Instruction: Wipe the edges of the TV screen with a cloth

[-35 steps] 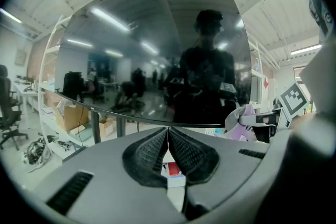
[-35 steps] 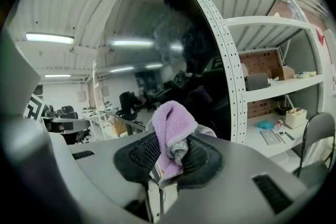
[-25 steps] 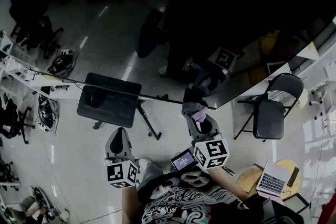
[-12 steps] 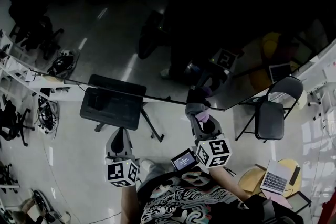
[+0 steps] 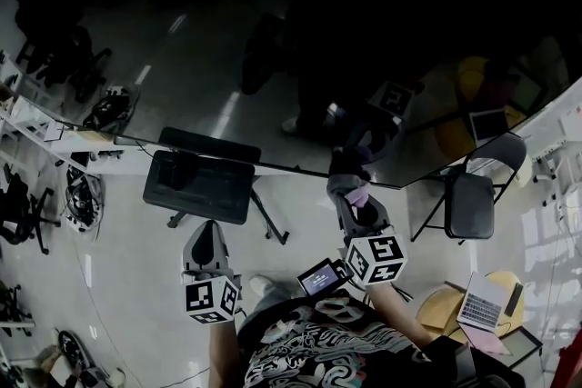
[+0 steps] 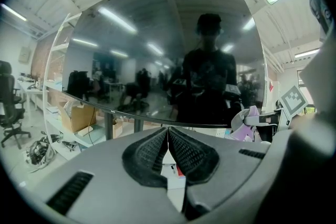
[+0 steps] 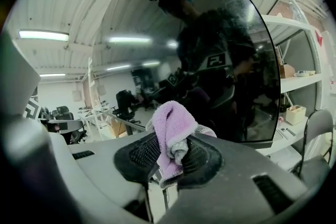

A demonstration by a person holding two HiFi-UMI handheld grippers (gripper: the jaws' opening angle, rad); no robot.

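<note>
The right tool (image 5: 351,194) has its jaws clamped on a lilac cloth (image 5: 355,194), and the cloth sits at the bottom edge of the TV screen (image 5: 273,59), close to that screen's lower right corner. In the right gripper view the cloth (image 7: 170,119) is pinched by 1 bunched fold only, with a rounded tuft rising above the right tool (image 7: 168,152) and a short tail hanging below the jaws. The left tool (image 5: 207,243) hangs well below the TV screen's bottom edge, nearer its left half. Its jaws are closed together with nothing between them, as the left gripper view shows at the left tool (image 6: 168,148).

Risks from here, as I judge them:

1. The grip is shallow. Dragging along the bezel could pull the fold out of the jaws, and the cloth would drop below the TV screen.
2. The tuft is small. If the right tool tilts toward the glass, the hard jaw tips could meet the TV screen before the cloth does and scratch or smear it.
3. Nothing steadies the panel. A firm push at the corner could rock the TV screen on its stand (image 5: 268,218), since the left tool is clear of it.
4. Turning from the bottom edge up the right edge could skip the corner itself.
</note>
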